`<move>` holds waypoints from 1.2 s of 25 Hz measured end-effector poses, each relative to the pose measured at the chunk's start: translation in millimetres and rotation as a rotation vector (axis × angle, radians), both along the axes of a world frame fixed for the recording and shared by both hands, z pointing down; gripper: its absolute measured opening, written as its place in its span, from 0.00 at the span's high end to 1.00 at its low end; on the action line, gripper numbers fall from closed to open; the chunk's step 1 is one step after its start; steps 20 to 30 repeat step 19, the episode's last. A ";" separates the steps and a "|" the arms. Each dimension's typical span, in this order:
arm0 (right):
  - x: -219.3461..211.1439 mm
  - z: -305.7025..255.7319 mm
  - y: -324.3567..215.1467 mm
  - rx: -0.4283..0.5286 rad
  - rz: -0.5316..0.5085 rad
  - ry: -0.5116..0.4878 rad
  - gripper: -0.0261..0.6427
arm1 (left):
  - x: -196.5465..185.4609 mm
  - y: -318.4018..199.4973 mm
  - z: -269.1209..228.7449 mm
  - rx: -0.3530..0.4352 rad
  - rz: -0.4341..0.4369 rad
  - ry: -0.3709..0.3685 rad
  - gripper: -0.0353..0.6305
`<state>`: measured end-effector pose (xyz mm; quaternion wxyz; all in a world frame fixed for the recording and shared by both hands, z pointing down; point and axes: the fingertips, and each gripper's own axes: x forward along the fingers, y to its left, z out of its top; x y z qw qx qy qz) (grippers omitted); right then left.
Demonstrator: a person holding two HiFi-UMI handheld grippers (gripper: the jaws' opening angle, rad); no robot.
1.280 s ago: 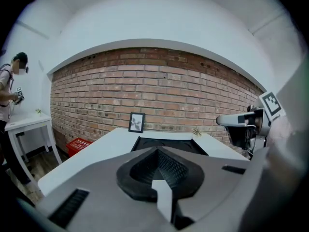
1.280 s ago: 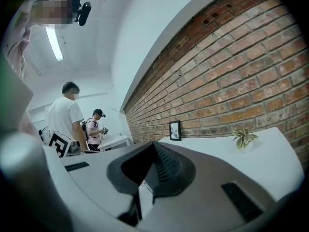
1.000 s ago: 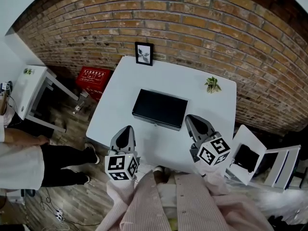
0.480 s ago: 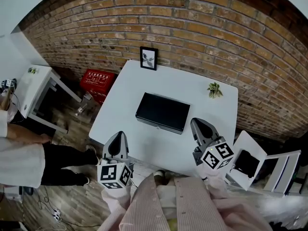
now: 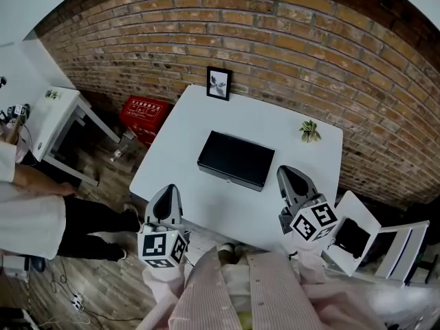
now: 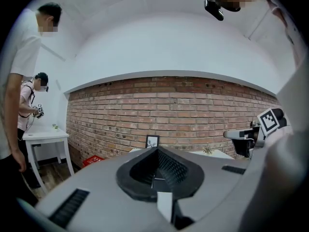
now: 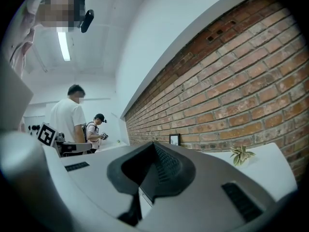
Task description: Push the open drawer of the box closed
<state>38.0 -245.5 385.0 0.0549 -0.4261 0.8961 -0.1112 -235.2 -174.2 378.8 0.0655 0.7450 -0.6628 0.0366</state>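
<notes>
So, white table (image 5: 180,133) edges: the far edge runs along the brick wall (image 5: 289,40). The left edge faces open floor with a red crate (image 5: 144,113) and a white side table (image 5: 51,112). A white chair (image 5: 368,225) sits just beside the near right corner. Picture frame (image 5: 219,83) stands at the far edge, small plant (image 5: 310,130) near the far right corner. Bare surface on all 4 sides of the box (image 5: 236,159).

Box sits about mid-table. Its long axis runs roughly from left edge to right edge, skewed a little, with the right end closer to the near edge. Drawer face points at the near edge, with 1 small pale pull (image 5: 229,179) on it. It's a low, flat, matte black slab, and the front looks flush with the body.

Left gripper (image 5: 167,192) hangs over the near left corner, jaws closed on nothing. Right gripper (image 5: 287,174) is over the near edge by the box's right end, clear of it, jaws together, empty.
</notes>
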 end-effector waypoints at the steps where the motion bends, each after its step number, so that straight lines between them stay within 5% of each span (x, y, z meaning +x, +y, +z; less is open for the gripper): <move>1: -0.2 -0.9 0.4 0.000 0.001 -0.001 0.96 | -0.2 0.7 0.0 -0.001 -0.002 -0.001 0.95; 30: 7.0 -1.1 9.5 0.010 -0.007 -0.001 0.96 | 11.1 8.5 1.8 -0.015 -0.007 -0.017 0.95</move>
